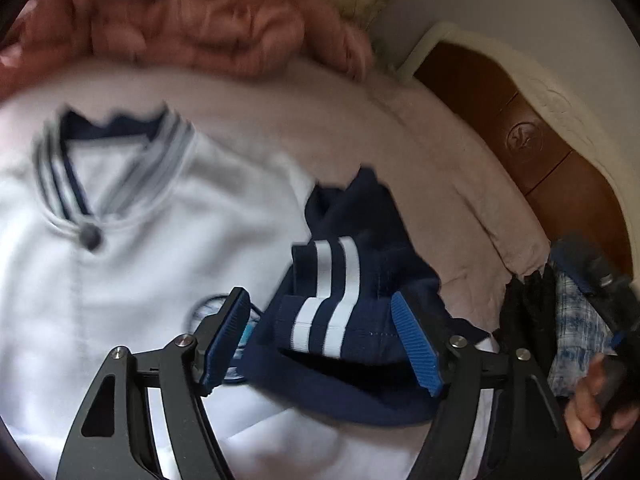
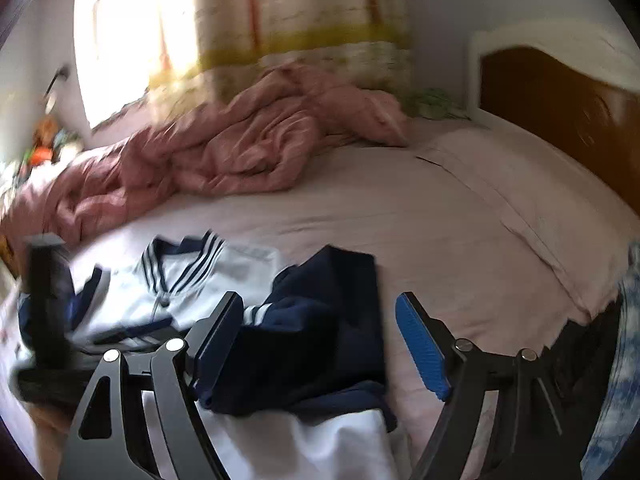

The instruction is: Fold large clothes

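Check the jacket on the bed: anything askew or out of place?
Yes. The navy sleeve with white stripes lies bunched and twisted across the white jacket instead of flat. Behind it, the pink blanket is in a rumpled heap. No damage shows.

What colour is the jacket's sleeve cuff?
Navy with two white stripes on the cuff; clearest in the left wrist view.

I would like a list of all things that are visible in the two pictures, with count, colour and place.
jacket: one, white with striped collar, flat on the bed.
navy sleeve: one, white stripes at the cuff, folded over the jacket.
bedsheet: one, pale pink, under the jacket.
blanket: one, pink, crumpled at the far side.
curtain: one, cream and yellow, behind the bed.
headboard: one, brown.
left gripper: open, above the sleeve.
right gripper: open.
hand: one.
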`<state>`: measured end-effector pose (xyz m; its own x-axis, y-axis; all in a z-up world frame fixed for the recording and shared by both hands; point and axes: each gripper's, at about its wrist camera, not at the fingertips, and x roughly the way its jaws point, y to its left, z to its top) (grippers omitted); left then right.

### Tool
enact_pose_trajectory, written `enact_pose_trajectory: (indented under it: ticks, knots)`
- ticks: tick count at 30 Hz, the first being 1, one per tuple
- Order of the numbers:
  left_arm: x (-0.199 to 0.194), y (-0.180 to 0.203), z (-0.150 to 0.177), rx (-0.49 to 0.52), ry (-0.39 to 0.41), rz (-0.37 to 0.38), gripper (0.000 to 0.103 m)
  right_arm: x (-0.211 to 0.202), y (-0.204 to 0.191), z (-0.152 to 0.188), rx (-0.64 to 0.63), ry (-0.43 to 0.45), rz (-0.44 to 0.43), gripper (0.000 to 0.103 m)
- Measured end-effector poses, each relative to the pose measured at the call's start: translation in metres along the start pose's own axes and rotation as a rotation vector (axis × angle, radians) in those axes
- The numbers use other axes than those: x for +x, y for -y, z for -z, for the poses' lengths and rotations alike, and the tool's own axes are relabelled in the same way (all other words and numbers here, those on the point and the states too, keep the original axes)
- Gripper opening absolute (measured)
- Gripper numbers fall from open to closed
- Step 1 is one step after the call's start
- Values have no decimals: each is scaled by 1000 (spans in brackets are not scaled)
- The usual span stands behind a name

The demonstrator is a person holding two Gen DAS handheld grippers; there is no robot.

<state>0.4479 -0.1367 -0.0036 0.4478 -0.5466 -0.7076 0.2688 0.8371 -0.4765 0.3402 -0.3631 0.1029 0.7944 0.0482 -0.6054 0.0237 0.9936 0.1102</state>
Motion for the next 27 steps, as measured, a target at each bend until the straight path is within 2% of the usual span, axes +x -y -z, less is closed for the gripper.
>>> enact_pose_trajectory:
  ticks: [2, 4, 6, 7, 8, 9, 10, 12, 15, 17, 19, 23, 26, 27]
  knots:
    - [18, 0, 7, -2, -69, 76, 75, 0, 17, -1, 63, 12, 24, 80]
    - [32, 9, 18, 60, -113, 89, 75, 7, 30, -2, 89, -12, 43, 80]
    - [35, 24, 29, 156, -75, 22, 74, 15, 43, -1, 161, -52, 6, 80]
    - [34, 28, 32, 180, -53, -2, 61, 16, 47, 0, 191, -60, -24, 80]
    - [31, 32, 34, 190, -28, -21, 57, 18, 50, 0, 229, -68, -81, 80]
    - [28, 33, 36, 195, -9, -23, 36, 18, 52, 0, 241, -70, -117, 80]
    - [25, 34, 38, 199, 2, -24, 36, 18, 51, 0, 243, -68, -143, 80]
    - [19, 35, 41, 203, 46, -57, 31, 17, 47, -1, 227, -54, -120, 80]
    - [-14, 36, 41, 243, 191, -128, 28, 17, 46, -1, 212, -44, -46, 80]
    - [-40, 37, 40, 279, 297, -218, 27, 20, 49, 0, 225, -59, -42, 80]
    - [-62, 33, 35, 303, 373, -347, 26, 23, 54, 1, 258, -64, -48, 80]
    - [-95, -12, 39, 286, 403, -589, 26, 28, 54, 1, 259, -82, -21, 80]
    - [-104, -55, 44, 304, 417, -859, 26, 28, 47, 1, 225, -85, 4, 80]
    - [-106, -70, 44, 302, 421, -928, 26, 29, 43, 1, 212, -82, 14, 80]
